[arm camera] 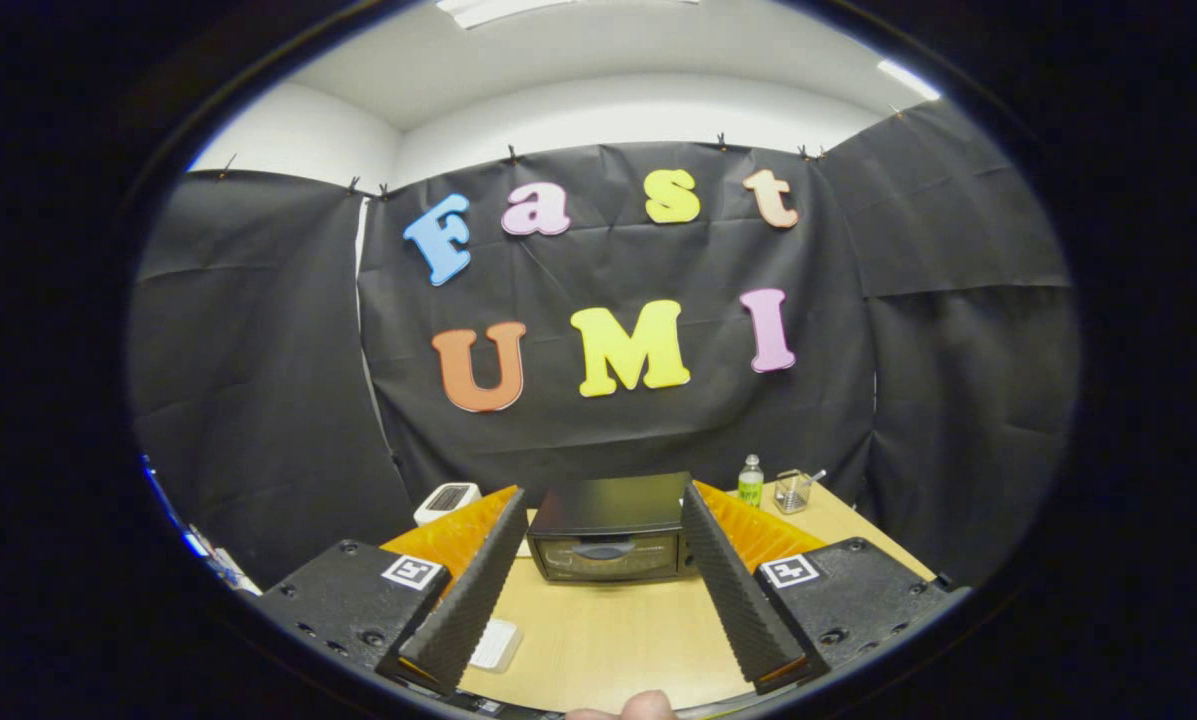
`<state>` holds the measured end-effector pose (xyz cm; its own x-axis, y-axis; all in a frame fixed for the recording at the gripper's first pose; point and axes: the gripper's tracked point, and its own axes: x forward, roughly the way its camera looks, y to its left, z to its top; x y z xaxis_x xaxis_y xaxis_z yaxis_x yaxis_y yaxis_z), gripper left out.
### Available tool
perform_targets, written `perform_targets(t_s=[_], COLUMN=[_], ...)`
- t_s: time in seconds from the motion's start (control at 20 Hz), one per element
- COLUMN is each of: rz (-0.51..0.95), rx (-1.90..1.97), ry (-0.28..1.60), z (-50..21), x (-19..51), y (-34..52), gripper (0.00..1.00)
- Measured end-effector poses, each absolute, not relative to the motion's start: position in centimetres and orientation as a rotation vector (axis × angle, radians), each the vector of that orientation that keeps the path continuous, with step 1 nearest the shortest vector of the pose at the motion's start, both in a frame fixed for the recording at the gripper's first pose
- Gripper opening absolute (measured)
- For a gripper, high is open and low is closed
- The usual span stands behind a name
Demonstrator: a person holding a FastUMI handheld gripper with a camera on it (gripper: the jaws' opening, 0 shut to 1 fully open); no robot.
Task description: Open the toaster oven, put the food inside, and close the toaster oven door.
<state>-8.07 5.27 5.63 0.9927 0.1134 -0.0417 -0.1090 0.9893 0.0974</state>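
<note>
Holding my jaws (603, 655) wide apart with nothing between them, I looked along them at the toaster oven (613, 530), which sat on the desk (608, 630) beyond my fingertips (438, 655), squarely in the gap. Its door (606, 558) was up and shut, the handle (603, 549) across the front. I could not tell what lay behind the glass, so that shut door fitted either food already put inside or food yet to go in; no food was plain to me on the desk. I judged the risk was in the handle: coming in off-centre or too steep could make me slip off it or shove the whole oven backwards over the smooth wood. A flat pale packet (496, 643) lay by my left fingertip, close enough to be nudged. Farther off stood a white timer-like device (446, 500) left of the oven, and a bottle (750, 481) and a small glass cup (791, 491) to its right, clear of my path.
</note>
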Motion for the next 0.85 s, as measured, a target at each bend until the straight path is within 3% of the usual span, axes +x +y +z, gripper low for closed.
perform_targets(t_s=[0.85], rz=[0.136], rx=[0.093], ry=[0.041], z=[5.8], x=[-7.1], y=[6.2], gripper=[1.0])
